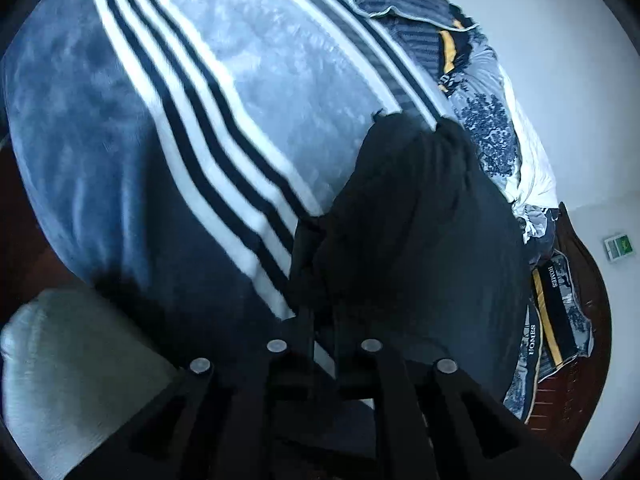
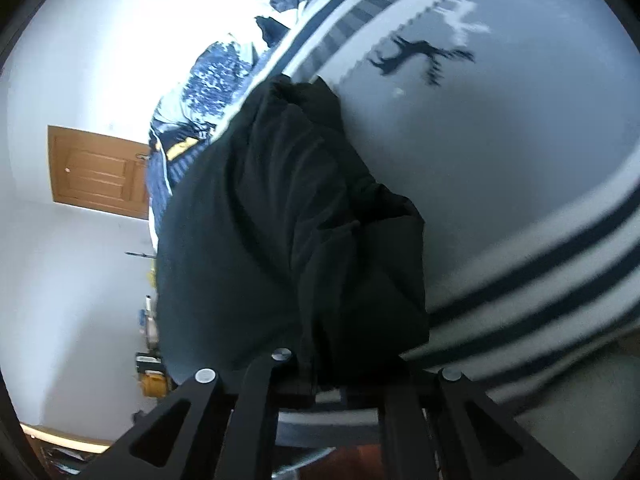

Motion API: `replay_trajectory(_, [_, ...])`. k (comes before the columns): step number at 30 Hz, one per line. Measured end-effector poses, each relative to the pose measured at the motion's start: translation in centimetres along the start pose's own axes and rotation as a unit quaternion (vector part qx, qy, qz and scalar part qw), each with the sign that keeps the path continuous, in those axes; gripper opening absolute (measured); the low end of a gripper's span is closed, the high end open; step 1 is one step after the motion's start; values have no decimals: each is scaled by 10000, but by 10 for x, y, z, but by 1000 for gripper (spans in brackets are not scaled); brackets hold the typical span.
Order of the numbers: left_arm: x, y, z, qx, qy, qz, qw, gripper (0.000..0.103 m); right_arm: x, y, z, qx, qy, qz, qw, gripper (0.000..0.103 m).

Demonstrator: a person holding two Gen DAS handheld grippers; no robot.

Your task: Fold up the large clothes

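Striped fleece blanket [image 1: 208, 92] spread over bed, filling most of both views; pale panel with dark reindeer print [image 2: 420, 58] in right wrist view. Dark garment [image 1: 412, 216] bunched on top of blanket, lifted at near edge, trailing away toward blue patterned quilt [image 1: 492, 136] heaped along blanket's far edge. Wooden door [image 2: 98, 170] in white wall beyond blanket. Patterned pillow [image 1: 552, 312] past quilt by wooden bed frame. Left gripper [image 1: 322, 320] narrow, pinched on near edge of dark garment over blanket's navy stripes. Right gripper [image 2: 326, 376] narrow, clamped on fold of same garment just above blanket's striped border.
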State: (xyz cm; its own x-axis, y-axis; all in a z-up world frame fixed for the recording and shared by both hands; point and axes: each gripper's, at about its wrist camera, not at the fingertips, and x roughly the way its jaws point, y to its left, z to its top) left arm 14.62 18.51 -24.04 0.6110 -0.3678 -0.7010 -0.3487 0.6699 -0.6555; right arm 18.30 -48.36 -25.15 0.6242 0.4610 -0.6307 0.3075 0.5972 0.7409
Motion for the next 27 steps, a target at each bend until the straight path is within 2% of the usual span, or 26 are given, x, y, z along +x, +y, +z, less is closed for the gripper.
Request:
replay_trajectory(1, [-10, -7, 1, 199, -121, 50, 9997, 17, -3, -1, 2, 79, -33, -156, 9998, 16])
replay_trajectory(2, [-22, -16, 2, 445, -301, 152, 9984, 31, -10, 0, 4, 109, -129, -308, 9994, 17])
replay_trajectory(3, [-30, -22, 4, 605, -443, 244, 9969, 54, -17, 1, 4, 76, -217, -389, 9990, 20])
replay_trajectory(4, [-42, -34, 6, 834, -696, 424, 9932, 73, -29, 5, 5, -34, -390, -510, 9979, 28])
replay_trajectory(5, [-45, -42, 11, 934, -839, 507, 9908, 77, -41, 13, 6, -184, -591, -686, 9957, 36])
replay_trajectory(6, [-51, -55, 15, 1121, -1019, 593, 9867, 78, -53, 19, 7, -369, -770, -879, 9925, 62])
replay_trajectory(7, [-49, -66, 20, 1248, -1059, 646, 9844, 78, -62, 29, 10, -597, -1020, -992, 9880, 77])
replay_trajectory(10, [-35, -100, 39, 1656, -962, 788, 9783, 78, -87, 57, 16, -1289, -1402, -1235, 9739, 77])
replay_trajectory(12, [-21, -116, 50, 1924, -903, 794, 9739, 78, -86, 80, 24, -1630, -1535, -1132, 9680, 77])
replay_trajectory(15, [14, -139, 69, 2316, -769, 1343, 9604, 78, -66, 108, 47, -2013, -1512, -830, 9642, 77])
replay_trajectory(17, [40, -149, 85, 2463, -623, 1552, 9547, 78, -43, 115, 60, -2017, -1231, -579, 9700, 77])
replay_trajectory(19, [61, -158, 97, 2553, -523, 1624, 9517, 78, -10, 121, 82, -2038, -670, -411, 9759, 77])
replay_trajectory(22, [99, -174, 117, 2616, -301, 1682, 9499, 78, 37, 129, 114, -2207, -146, -622, 9732, 77])
replay_trajectory(24, [118, -185, 122, 2769, -231, 1709, 9453, 78, 64, 130, 133, -2108, 186, -568, 9757, 77])
replay_trajectory(26, [138, -191, 126, 2888, -237, 1955, 9369, 71, 89, 124, 151, -1882, 312, -536, 9802, 76])
replay_trajectory(27, [145, -191, 126, 2883, -231, 1975, 9366, 49, 97, 120, 154, -1829, 335, -549, 9810, 75])
